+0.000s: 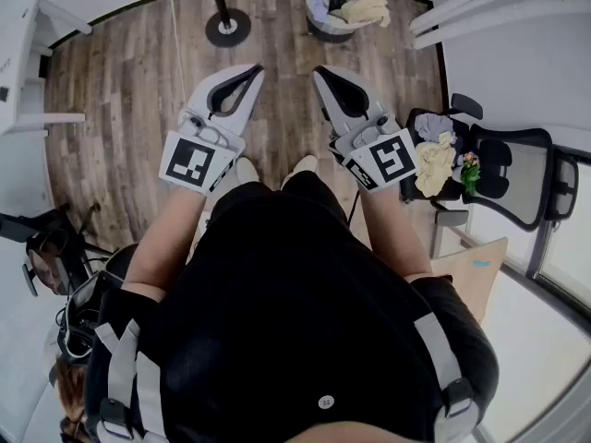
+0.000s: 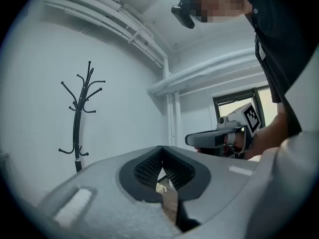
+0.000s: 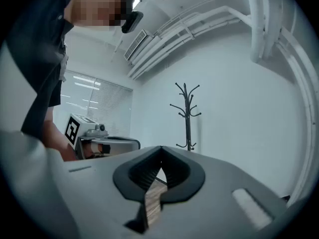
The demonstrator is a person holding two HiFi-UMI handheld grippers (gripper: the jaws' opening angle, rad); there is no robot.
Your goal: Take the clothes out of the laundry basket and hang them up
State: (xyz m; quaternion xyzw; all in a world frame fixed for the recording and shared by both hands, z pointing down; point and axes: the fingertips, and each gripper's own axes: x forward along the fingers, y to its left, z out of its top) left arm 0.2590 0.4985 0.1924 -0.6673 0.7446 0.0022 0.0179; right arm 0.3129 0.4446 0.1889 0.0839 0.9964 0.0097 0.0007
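The laundry basket point(image 1: 325, 29) stands on the wood floor at the far side, holding pale yellow and white clothes point(image 1: 362, 5). To its left is the round base of the black coat stand point(image 1: 227, 28), which rises against the wall in the left gripper view point(image 2: 79, 118) and the right gripper view point(image 3: 187, 114). My left gripper point(image 1: 258, 68) and right gripper point(image 1: 318, 69) are held side by side in front of my body, pointing toward the basket and well short of it. Both are shut with nothing between the jaws point(image 2: 160, 148) point(image 3: 160, 148).
A black office chair point(image 1: 512, 169) at the right carries a heap of clothes point(image 1: 434, 155). A white desk edge point(image 1: 23, 53) is at the far left and a white rail point(image 1: 499, 7) at the top right. Dark equipment point(image 1: 55, 257) lies at my left.
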